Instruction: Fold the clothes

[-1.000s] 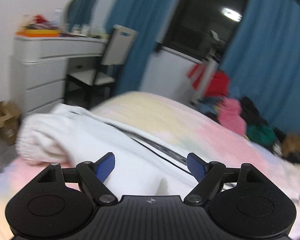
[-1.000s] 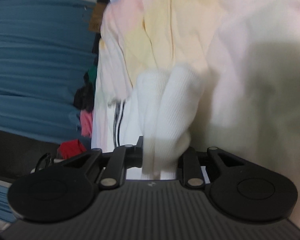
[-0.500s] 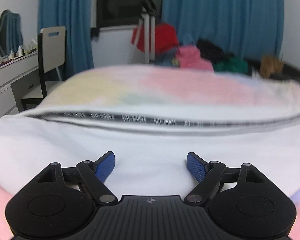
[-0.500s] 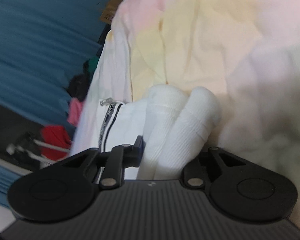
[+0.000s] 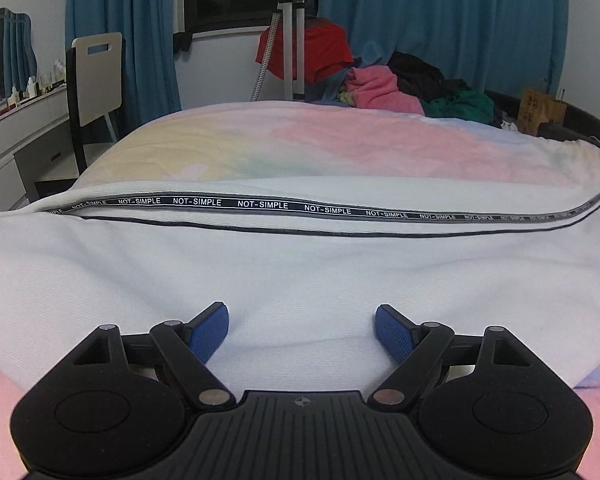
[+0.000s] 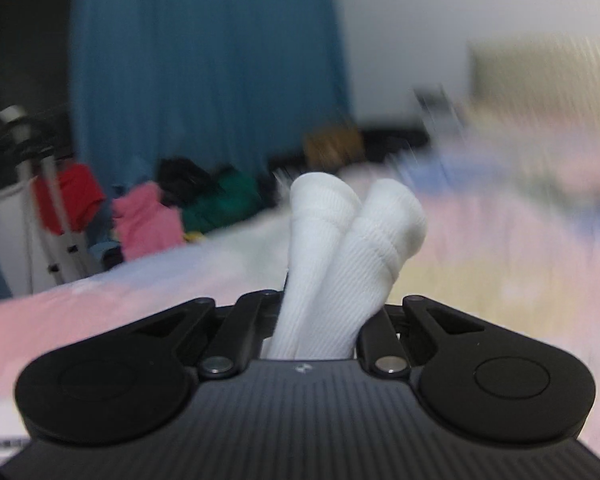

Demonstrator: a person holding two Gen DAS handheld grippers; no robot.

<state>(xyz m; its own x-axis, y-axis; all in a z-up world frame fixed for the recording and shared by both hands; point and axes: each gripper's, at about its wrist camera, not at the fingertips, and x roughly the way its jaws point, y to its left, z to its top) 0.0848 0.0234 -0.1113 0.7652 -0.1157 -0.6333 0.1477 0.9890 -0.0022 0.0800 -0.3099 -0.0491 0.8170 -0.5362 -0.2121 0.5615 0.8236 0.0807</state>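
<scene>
White trousers (image 5: 300, 272) with a black "NOT-SIMPLE" side stripe (image 5: 260, 204) lie flat across the pastel bedspread (image 5: 320, 148) in the left wrist view. My left gripper (image 5: 302, 330) is open, its blue pads (image 5: 210, 330) resting low over the white cloth with nothing between them. My right gripper (image 6: 320, 320) is shut on the two ribbed white cuffs (image 6: 352, 240) of the trousers, which stick up between its fingers. The right wrist view is blurred by motion.
A pile of red, pink, black and green clothes (image 5: 380, 80) lies at the far side of the bed, beside a white tripod stand (image 5: 288, 40). A chair (image 5: 94, 80) and white dresser (image 5: 16, 140) stand on the left. Blue curtains hang behind.
My left gripper has swung to face squarely across the trousers and settled low over them. My right gripper, still holding the cuffs, has turned from looking down at the bedspread to looking level across the room.
</scene>
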